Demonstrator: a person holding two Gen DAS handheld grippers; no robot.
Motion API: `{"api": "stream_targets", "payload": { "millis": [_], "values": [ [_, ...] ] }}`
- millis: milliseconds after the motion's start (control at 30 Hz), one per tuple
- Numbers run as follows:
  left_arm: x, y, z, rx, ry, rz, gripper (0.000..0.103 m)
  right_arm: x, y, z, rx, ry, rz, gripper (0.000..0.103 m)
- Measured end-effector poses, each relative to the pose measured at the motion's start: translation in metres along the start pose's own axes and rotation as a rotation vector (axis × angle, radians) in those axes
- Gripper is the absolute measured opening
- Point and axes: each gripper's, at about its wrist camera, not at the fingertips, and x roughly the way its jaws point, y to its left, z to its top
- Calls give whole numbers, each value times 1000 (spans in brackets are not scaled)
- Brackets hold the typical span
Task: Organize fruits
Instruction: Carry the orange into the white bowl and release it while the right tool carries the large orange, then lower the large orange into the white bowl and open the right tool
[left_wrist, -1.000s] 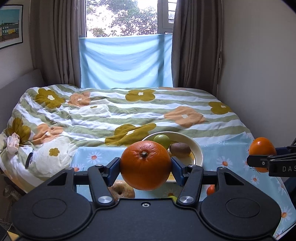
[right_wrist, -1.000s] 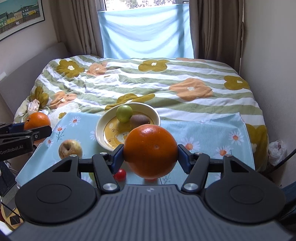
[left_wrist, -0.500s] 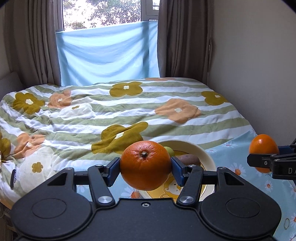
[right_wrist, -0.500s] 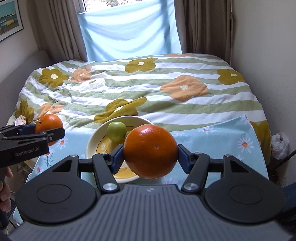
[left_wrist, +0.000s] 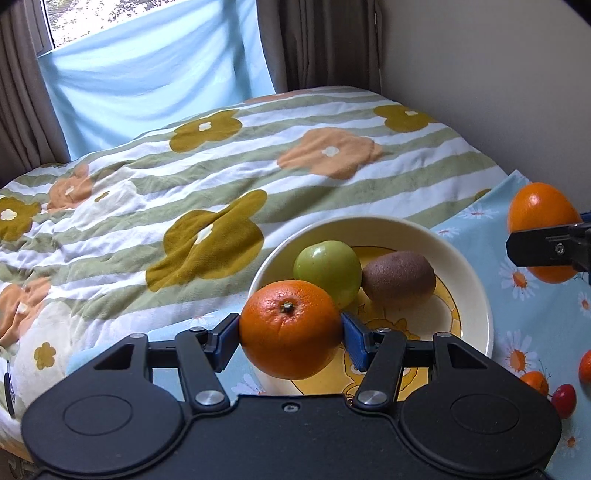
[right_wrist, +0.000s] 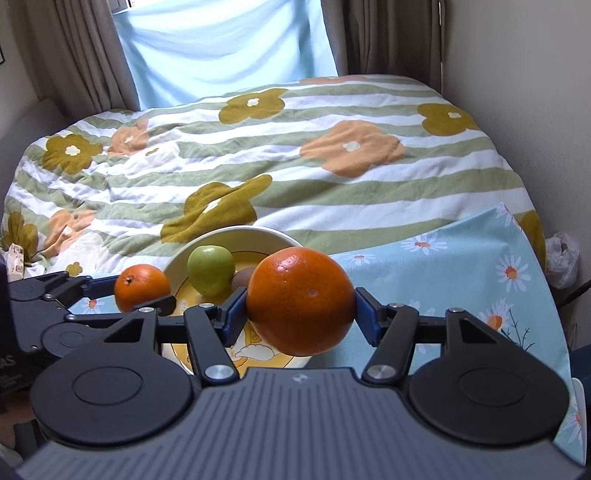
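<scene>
My left gripper (left_wrist: 290, 332) is shut on an orange (left_wrist: 290, 326) and holds it over the near left rim of a cream bowl (left_wrist: 476, 295). The bowl holds a green apple (left_wrist: 327, 267) and a kiwi (left_wrist: 399, 277). My right gripper (right_wrist: 300, 317) is shut on a second orange (right_wrist: 300, 310) above the bowl's (right_wrist: 266, 232) right side. The right gripper and its orange (left_wrist: 539, 218) show at the right edge of the left wrist view. The left gripper's orange (right_wrist: 140, 286) shows left of the bowl in the right wrist view.
The bowl sits on a light blue daisy cloth (right_wrist: 472, 251) on a bed with a striped floral quilt (left_wrist: 221, 177). Small orange and red fruits (left_wrist: 563, 398) lie on the cloth right of the bowl. A wall (left_wrist: 498, 74) runs along the right.
Both grippers have moved forward and lower toward the bowl, each still holding its orange. The bowl now looks larger and nearer in both views.
</scene>
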Motion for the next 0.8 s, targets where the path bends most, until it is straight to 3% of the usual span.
{"api": "stream_targets", "payload": {
  "millis": [267,300,333,400,800],
  "values": [
    [23,-5,-1,42,29,-12,64,14,-5,-2,43,29,-32,76],
    [22,-7,-1,53,13,-8,68,15,-5,-2,49,32,-33,76],
    [19,-8,-1,64,-3,-7,82,15,-6,-2,52,35,-34,76],
    [14,-9,2,78,-35,-7,99,15,-6,-2,54,38,-38,76],
    [-13,13,-3,8,-30,7,99,15,-1,2,25,41,-30,76]
  ]
}}
